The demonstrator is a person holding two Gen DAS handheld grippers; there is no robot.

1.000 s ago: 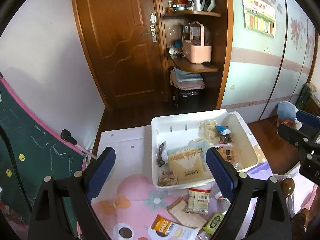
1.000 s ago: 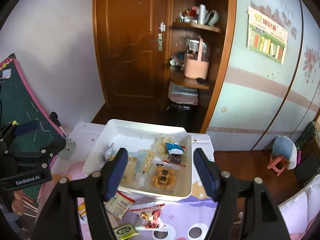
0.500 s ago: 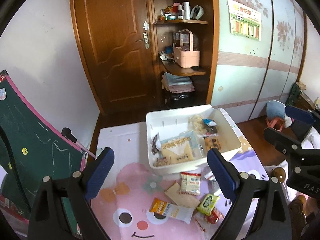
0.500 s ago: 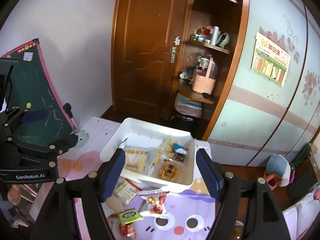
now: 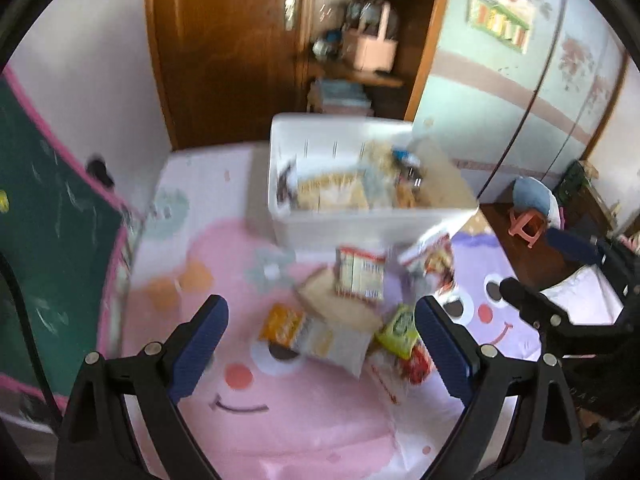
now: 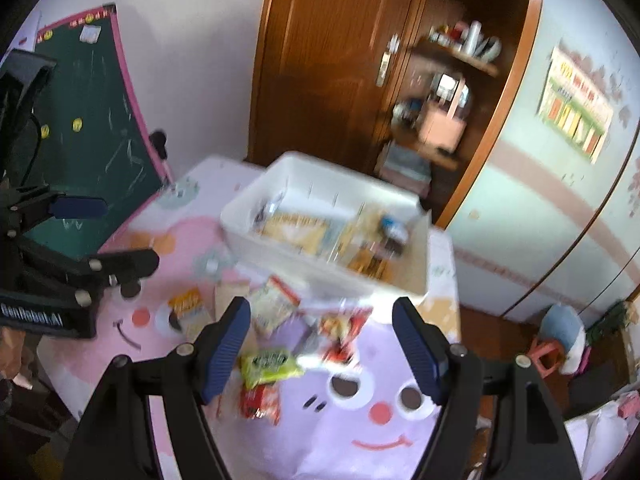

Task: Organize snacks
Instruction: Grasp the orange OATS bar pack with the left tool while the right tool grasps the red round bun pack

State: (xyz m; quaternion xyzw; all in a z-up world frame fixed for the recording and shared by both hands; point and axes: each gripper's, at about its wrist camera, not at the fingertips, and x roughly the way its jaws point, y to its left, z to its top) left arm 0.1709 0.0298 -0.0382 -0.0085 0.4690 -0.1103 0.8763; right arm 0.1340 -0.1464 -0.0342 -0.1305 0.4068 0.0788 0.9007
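Note:
A white bin (image 5: 376, 224) holding several snack packs stands at the far side of the cartoon-print table; it also shows in the right wrist view (image 6: 404, 284). Loose snacks lie in front of it: a white-and-red pack (image 5: 360, 274), an orange-and-white pack (image 5: 304, 332), a green pack (image 5: 398, 326) (image 6: 270, 364) and a red pack (image 6: 260, 400). My left gripper (image 5: 322, 346) is open and empty above the loose packs. My right gripper (image 6: 322, 346) is open and empty above them too. Both views are blurred.
A green chalkboard (image 5: 48, 216) leans at the table's left edge. A wooden door (image 6: 320, 60) and shelves (image 6: 444, 92) stand behind the table. A small stool (image 5: 528, 228) stands on the floor to the right. The right gripper's body (image 5: 580, 320) shows at the left view's right side.
Both grippers have pulled back and tilted down, so the bin sits farther away and the loose snacks lie between the fingers. Both stay open.

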